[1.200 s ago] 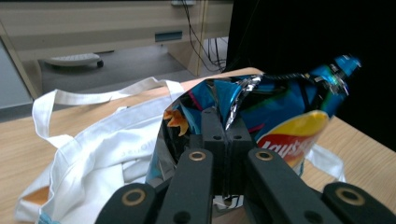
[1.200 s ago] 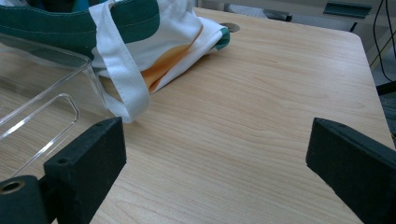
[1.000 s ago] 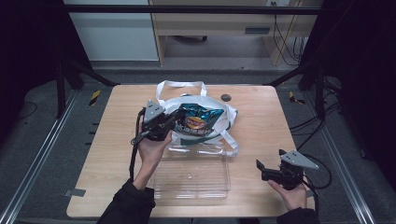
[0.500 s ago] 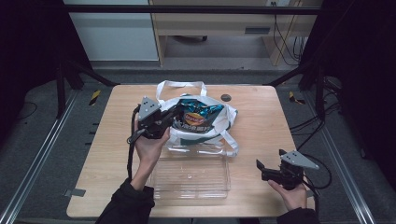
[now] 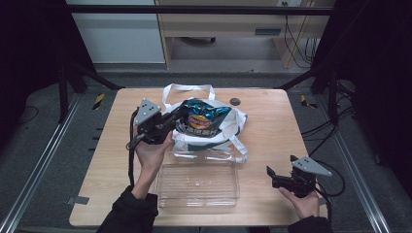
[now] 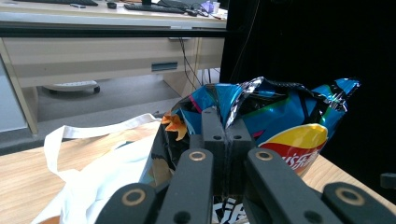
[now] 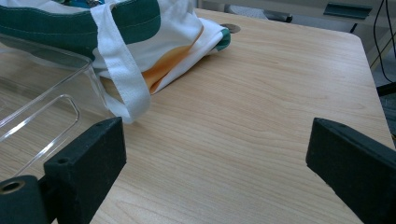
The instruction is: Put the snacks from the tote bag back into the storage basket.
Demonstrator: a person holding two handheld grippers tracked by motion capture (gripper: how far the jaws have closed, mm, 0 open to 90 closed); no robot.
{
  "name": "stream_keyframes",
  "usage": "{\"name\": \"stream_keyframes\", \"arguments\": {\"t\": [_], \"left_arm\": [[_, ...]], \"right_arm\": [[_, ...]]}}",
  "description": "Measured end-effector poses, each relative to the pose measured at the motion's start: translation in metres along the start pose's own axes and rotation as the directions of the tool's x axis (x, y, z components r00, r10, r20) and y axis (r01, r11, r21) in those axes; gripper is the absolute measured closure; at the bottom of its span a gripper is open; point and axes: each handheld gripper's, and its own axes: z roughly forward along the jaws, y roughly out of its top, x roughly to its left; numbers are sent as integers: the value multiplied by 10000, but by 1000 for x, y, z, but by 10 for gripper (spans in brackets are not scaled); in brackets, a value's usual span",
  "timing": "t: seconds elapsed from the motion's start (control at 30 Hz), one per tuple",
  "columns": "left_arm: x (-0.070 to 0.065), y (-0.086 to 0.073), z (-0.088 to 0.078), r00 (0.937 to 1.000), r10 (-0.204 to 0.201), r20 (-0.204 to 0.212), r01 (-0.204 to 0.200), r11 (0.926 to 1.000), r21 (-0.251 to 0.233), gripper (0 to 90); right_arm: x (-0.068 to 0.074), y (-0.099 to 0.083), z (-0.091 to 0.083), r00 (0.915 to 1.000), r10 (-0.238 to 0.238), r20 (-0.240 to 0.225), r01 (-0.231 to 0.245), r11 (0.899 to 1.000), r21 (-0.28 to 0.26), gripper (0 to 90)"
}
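Left fingers: the fingers [image 6: 223,135] of the left gripper [image 5: 171,122] are clenched on the crinkled top edge of the chip bag [image 5: 203,118]; in the left gripper view the two black pads meet with the foil pinched between them.
Right fingers: the fingers [image 7: 88,154] of the right gripper [image 5: 270,173] are released, wide apart, with only bare table [image 5: 272,126] between them.
Table: it carries the tote bag, the clear tray and both hands.
Tote bag: the white cloth tote bag [image 5: 228,133] with green trim lies slumped at the middle of the table, mouth up, handles loose.
Clear tray: the empty clear tray [image 5: 197,183] sits just in front of the tote bag, nearer the person, touching or nearly touching its front edge.
Chip bag: it stands half out of the tote bag's mouth, upper part clear of the cloth, lower part inside.
Step in hand: judged to be the lift of the chip bag out of the tote bag.
Next move: likely calls for raising the chip bag until its bottom clears the rim, then carrying it toward the clear tray; the cloth may drag along, so the right gripper could pin the tote bag.
Position relative to fingers: the chip bag's top edge is in the left fingers; it lies well apart from the right fingers.
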Motion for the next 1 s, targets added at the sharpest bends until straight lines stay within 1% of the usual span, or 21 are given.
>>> {"name": "stream_keyframes", "arguments": {"t": [0.2,0.27,0.4,0.43,1.0], "left_arm": [[0,4,-7,10000,-47,49,48,9999,-135,900],[-1,7,-10,9999,-86,84,88,9997,-241,900],[-3,10,-15,9999,-73,143,77,9994,-339,900],[-5,12,-18,9998,-15,196,23,9992,-392,900],[-14,17,-41,9989,12,476,20,9978,-666,900]], "right_arm": [[0,0,0,10000,21,-1,-21,10000,-7,53],[0,0,0,10000,-37,19,37,10000,-12,53],[0,0,-1,10000,8,40,-8,10000,-14,53],[0,0,-1,10000,14,31,-14,10000,-23,53],[-1,0,-1,10000,17,75,-17,10000,-19,53]]}}
